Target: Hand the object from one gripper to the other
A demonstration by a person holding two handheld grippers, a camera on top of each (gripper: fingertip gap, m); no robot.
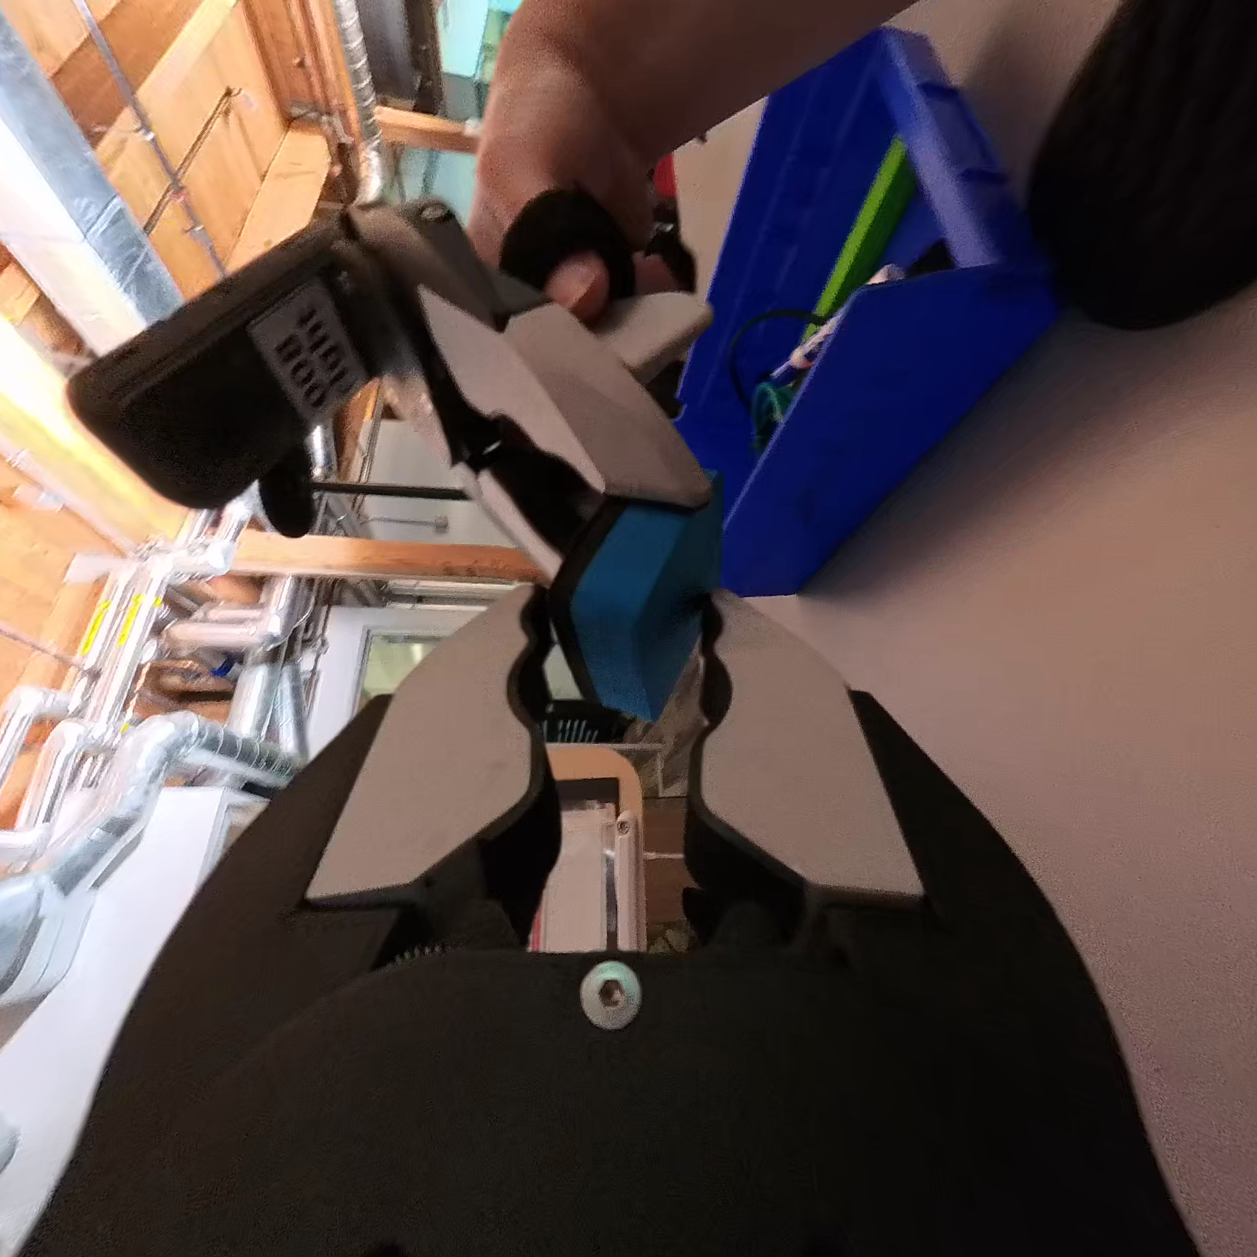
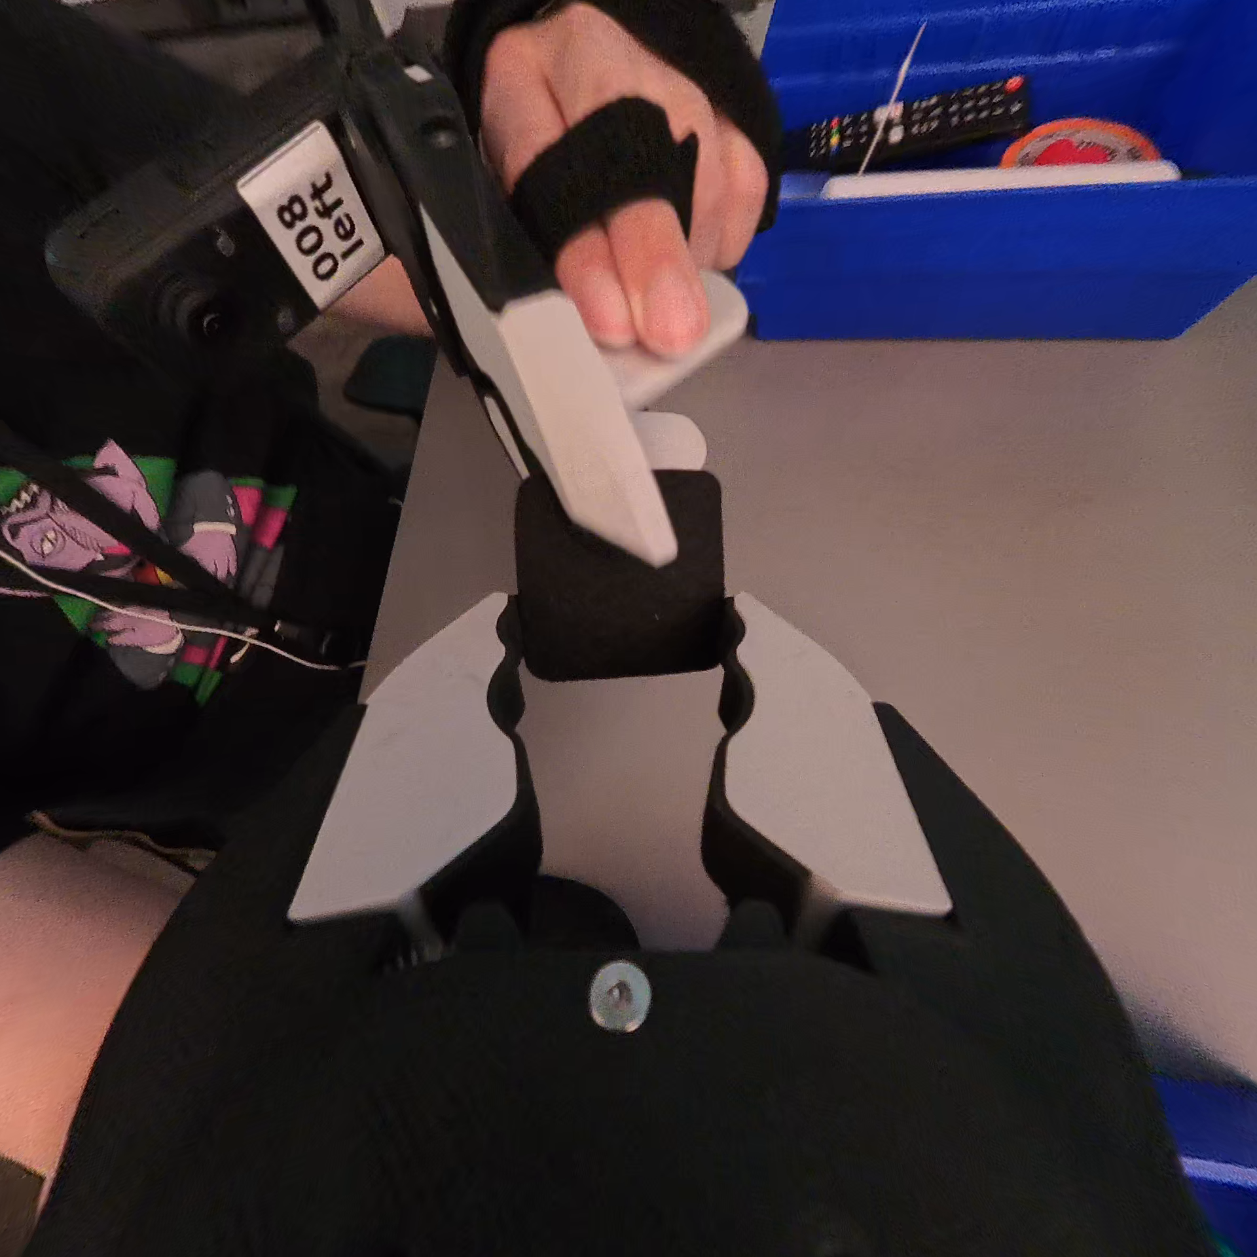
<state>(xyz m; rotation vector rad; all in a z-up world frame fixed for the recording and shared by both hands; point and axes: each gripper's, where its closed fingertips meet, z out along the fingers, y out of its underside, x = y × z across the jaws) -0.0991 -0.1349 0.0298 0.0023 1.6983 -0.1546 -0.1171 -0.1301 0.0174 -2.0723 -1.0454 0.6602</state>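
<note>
A sponge block with a blue body and a black face is held in the air between both grippers. My left gripper is shut on it, one finger on the black face and one on the blue side. It also shows in the right wrist view, reaching down from the top. My right gripper is shut on the block's two side edges. In the left wrist view it comes in from the upper left, over the top of the block.
A grey table lies below. A blue bin at its far side holds a remote control and an orange tape roll. The bin also shows beside the grippers in the left wrist view. A person's dark-clothed body is on the left. Only a small space, under 4 cm, lies between the two pairs of fingers.
</note>
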